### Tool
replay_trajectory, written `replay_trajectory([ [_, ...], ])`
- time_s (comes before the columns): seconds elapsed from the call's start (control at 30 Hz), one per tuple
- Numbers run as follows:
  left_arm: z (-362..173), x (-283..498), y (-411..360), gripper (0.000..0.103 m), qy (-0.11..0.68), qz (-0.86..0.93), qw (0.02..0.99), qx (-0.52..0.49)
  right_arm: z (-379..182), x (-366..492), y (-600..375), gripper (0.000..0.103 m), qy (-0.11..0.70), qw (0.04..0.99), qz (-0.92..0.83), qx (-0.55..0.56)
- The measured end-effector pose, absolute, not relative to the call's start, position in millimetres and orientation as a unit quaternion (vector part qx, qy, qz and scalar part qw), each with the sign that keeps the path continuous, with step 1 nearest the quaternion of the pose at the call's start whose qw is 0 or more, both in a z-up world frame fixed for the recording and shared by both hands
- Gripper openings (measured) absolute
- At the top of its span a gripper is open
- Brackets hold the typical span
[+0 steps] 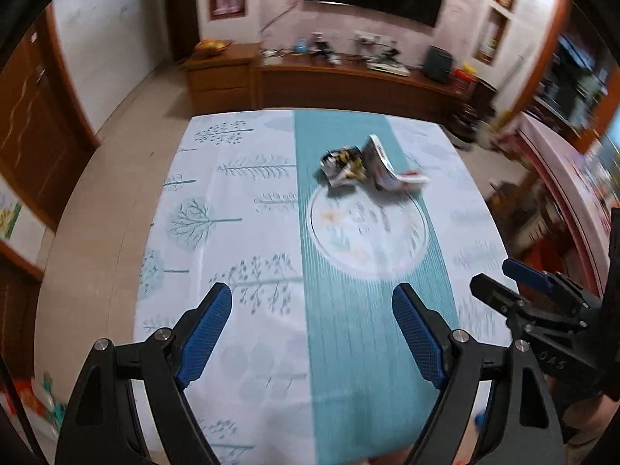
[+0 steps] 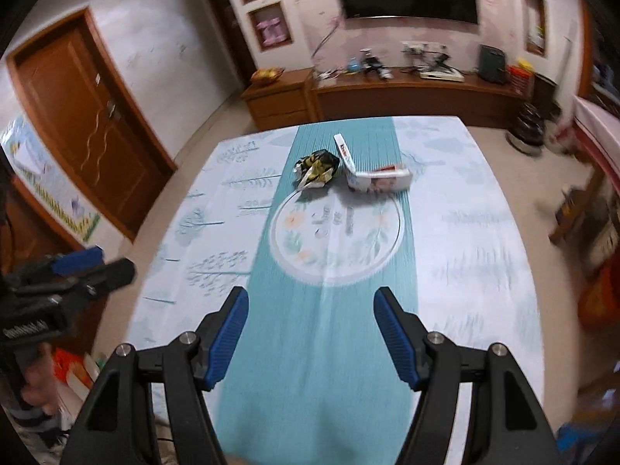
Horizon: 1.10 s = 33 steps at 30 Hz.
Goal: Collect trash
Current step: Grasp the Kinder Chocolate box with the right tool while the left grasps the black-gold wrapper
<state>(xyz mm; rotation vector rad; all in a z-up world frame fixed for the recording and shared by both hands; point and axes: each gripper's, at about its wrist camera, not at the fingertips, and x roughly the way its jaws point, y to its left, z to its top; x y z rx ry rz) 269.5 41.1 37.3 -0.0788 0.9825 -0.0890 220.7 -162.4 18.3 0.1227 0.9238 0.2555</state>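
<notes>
I am looking down over the table (image 2: 484, 271), a broad rectangle draped in a smooth pale cloth printed with thin line-drawn trees, a ribbed teal runner (image 2: 310, 348) running straight from six to twelve o'clock down its middle and carrying a white printed circle (image 2: 337, 232); the near edge is being cut off by the bottom of both views, and the whole room is smearing with motion blur. The trash is lying on the runner at the far end, just past the circle's twelve o'clock rim. The larger piece is a flattened white carton (image 2: 378, 178) with red print, bent into a V: one flap is sticking up toward eleven o'clock, while the longer body is lying along the three o'clock line; its printing is too blurred to read. Just beside it, at its nine o'clock, a crumpled black and gold foil wrapper (image 2: 316, 170) is sitting in a lumpy ball with no clear long axis; I cannot tell whether the two are touching. My left gripper (image 1: 312, 333) and my right gripper (image 2: 310, 333) are both hovering over the near end of the table with blue ribbed pads standing wide apart, nothing between them, well short of the trash.
</notes>
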Motion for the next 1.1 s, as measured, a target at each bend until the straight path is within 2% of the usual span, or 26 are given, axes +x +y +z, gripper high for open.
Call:
replay_trajectory([
  [0.13, 29, 320, 21, 0.084, 0.483, -0.005, 0.874, -0.049, 8, 288, -173, 0.067, 0.445, 0.88, 0.165, 0.011],
  [0.27, 16, 370, 2, 0.084, 0.498, 0.025, 0.865, -0.057, -7, 348, -176, 0.054, 0.455, 0.868, 0.2, -0.022],
  [0.53, -16, 443, -20, 0.084, 0.525, 0.053, 0.847, -0.056, -48, 433, -158, 0.052, 0.464, 0.853, 0.232, -0.065],
  [0.57, -20, 451, -22, 0.084, 0.53, 0.055, 0.844, -0.057, -57, 441, -153, 0.05, 0.469, 0.849, 0.229, -0.08],
  [0.67, -28, 468, -25, 0.084, 0.539, 0.052, 0.838, -0.063, -78, 455, -148, 0.026, 0.489, 0.833, 0.242, -0.094],
  [0.7, -31, 473, -26, 0.084, 0.541, 0.051, 0.837, -0.064, -78, 455, -149, 0.02, 0.474, 0.841, 0.242, -0.099],
  [0.77, -36, 486, -29, 0.084, 0.548, 0.045, 0.832, -0.071, -81, 459, -152, 0.013, 0.478, 0.835, 0.255, -0.095],
  [1.1, -74, 551, -48, 0.084, 0.586, 0.032, 0.806, -0.075, -81, 465, -203, 0.012, 0.487, 0.835, 0.255, 0.012],
])
